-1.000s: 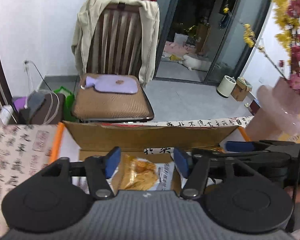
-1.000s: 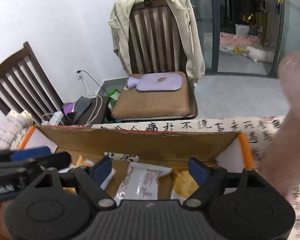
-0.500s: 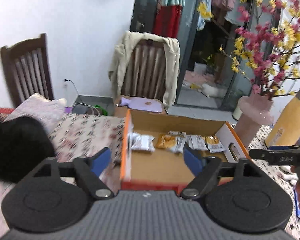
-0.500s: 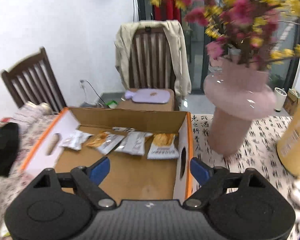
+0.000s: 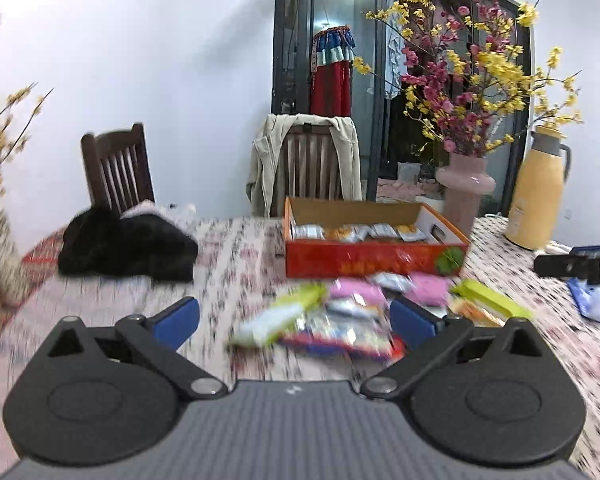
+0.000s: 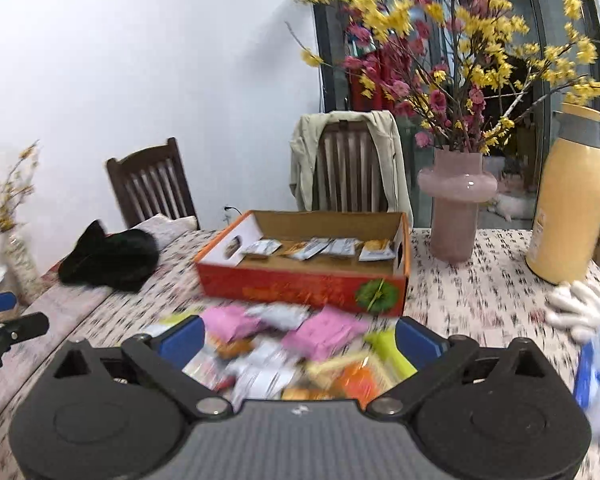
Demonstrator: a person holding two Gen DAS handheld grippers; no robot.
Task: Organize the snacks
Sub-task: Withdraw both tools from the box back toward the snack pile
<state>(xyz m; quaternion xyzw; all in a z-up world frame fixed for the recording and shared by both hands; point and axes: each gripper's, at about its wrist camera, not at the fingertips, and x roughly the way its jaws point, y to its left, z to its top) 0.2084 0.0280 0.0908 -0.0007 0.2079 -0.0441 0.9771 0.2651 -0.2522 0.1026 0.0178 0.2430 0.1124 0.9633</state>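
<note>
An orange cardboard box (image 5: 374, 258) (image 6: 300, 285) stands on the patterned tablecloth, with a row of several snack packets (image 5: 360, 233) (image 6: 320, 247) along its far wall. A loose pile of pink, green and orange snack packets (image 5: 340, 316) (image 6: 300, 340) lies in front of the box, blurred by motion. My left gripper (image 5: 296, 318) hovers over the near side of the pile, its jaws opening and holding nothing. My right gripper (image 6: 300, 339) hangs above the pile too, jaws opening, nothing gripped. Each gripper shows at the edge of the other's view.
A pink vase (image 6: 456, 208) of flowers and a yellow thermos (image 6: 568, 208) stand right of the box. A black cloth (image 5: 128, 246) lies at the left. White gloves (image 6: 580, 310) and a blue packet (image 5: 592, 300) lie at the right. Two wooden chairs stand behind the table.
Both grippers have pulled back from inside the box to the table's near side, and their jaws have widened. The loose snack pile has come into view in front of the box.
</note>
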